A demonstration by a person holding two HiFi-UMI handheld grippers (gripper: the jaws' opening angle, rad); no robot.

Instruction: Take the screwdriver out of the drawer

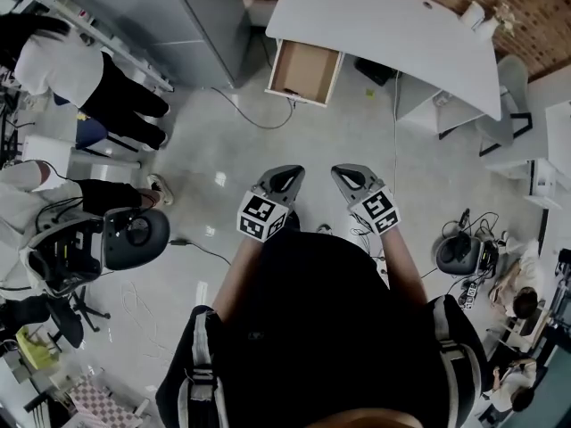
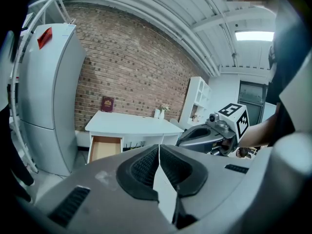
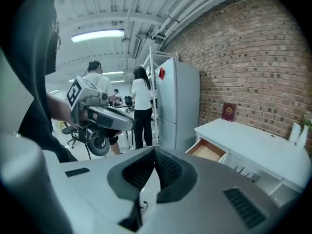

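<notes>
Bright, even light from ceiling strip lamps (image 3: pixel 97 34); soft glare spots on the floor (image 1: pixel 220 178); fisheye edges dark and bent

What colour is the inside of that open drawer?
Light tan, like bare wood; the head view shows the drawer best.

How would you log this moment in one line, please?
left tongs: shut, empty | right tongs: shut, empty | open light wooden drawer of white desk: ahead, apart from both | screwdriver: not seen
</notes>
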